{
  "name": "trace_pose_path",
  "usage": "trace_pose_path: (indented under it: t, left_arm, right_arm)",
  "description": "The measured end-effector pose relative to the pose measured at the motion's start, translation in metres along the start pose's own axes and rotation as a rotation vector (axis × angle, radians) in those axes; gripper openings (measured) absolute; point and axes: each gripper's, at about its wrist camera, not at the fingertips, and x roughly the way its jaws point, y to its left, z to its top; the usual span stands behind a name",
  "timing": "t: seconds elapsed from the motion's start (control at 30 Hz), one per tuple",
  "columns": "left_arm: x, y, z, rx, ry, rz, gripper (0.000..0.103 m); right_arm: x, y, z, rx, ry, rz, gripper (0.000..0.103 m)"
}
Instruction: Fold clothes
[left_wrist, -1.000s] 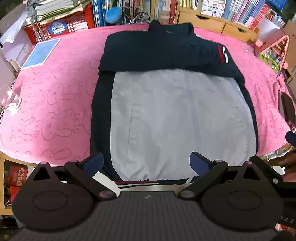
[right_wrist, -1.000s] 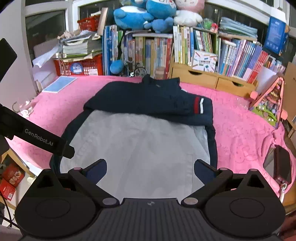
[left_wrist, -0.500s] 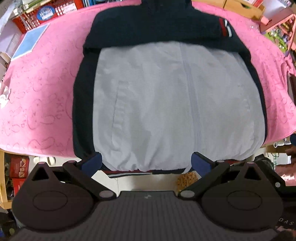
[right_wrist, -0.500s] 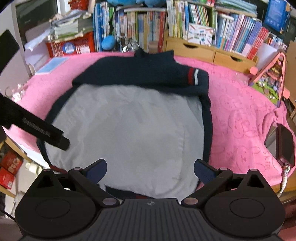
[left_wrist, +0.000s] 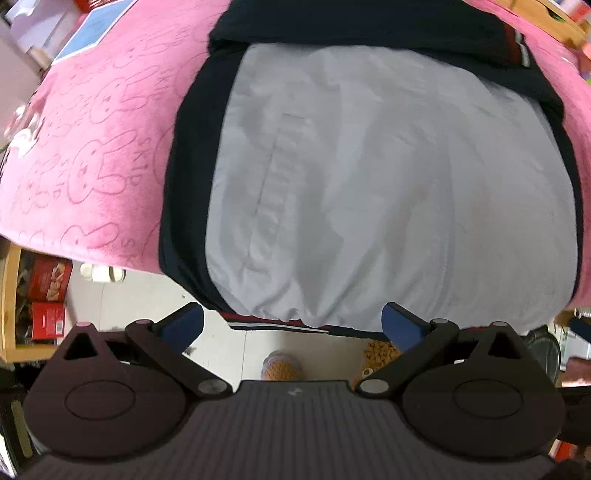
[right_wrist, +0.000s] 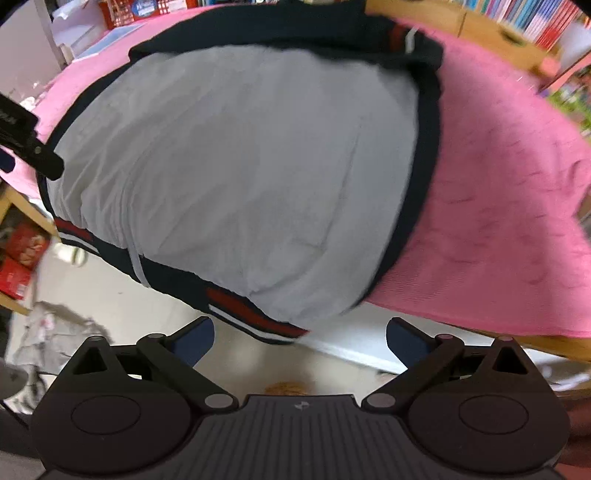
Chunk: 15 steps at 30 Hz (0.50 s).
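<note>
Both grippers sit low at the near table edge, pointing at the jacket's hem — left gripper and right gripper spread wide, gripping nothing. Jacket's lying flat on the pink blanket, hem overhanging.

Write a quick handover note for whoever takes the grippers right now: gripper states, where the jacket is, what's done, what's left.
Left gripper: open, empty, just short of the hem.
Right gripper: open, empty, near the hem's right end.
Jacket: flat on the pink blanket, grey lining up, striped hem hanging over the near edge.
Done: sleeves folded across the top.
Left: probably grip the hem and fold it up towards the collar.
</note>
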Motion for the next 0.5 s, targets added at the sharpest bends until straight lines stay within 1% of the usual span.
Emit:
trace_pose_path:
  t: [0.07,0.1,0.17,0.2,0.23,0.3,0.33,0.4,0.47,0.5]
  left_arm:
    - [0.0,0.001,0.001,-0.02,-0.001,0.012,0.103]
    - [0.0,0.001,0.002,-0.027,-0.006,0.02,0.103]
    - [-0.001,0.002,0.003,-0.041,-0.012,0.03,0.103]
    - [-0.002,0.002,0.004,-0.048,-0.014,0.033,0.103]
    - [-0.003,0.003,0.004,-0.055,-0.016,0.037,0.103]
    - [-0.006,0.004,0.005,-0.069,-0.029,0.047,0.103]
    - [-0.007,0.005,0.005,-0.077,-0.037,0.054,0.103]
    - [-0.013,0.008,0.005,-0.095,-0.069,0.069,0.103]
    - [-0.026,0.014,0.005,-0.119,-0.133,0.074,0.103]
    - [-0.034,0.019,0.005,-0.134,-0.174,0.073,0.103]
  right_arm:
    - [0.016,-0.002,0.008,0.003,0.013,0.025,0.1]
    - [0.027,-0.005,0.011,0.016,0.038,0.054,0.1]
    - [0.042,-0.009,0.014,0.028,0.056,0.095,0.099]
    - [0.049,-0.011,0.016,0.038,0.093,0.122,0.085]
    - [0.052,-0.013,0.018,0.055,0.127,0.145,0.054]
    - [0.049,-0.017,0.024,0.084,0.17,0.19,0.035]
    - [0.045,-0.02,0.027,0.093,0.186,0.222,0.023]
    - [0.027,-0.021,0.038,0.079,0.205,0.316,0.021]
    - [-0.001,-0.02,0.052,0.039,0.189,0.425,0.021]
    - [-0.015,-0.02,0.063,0.029,0.159,0.478,0.021]
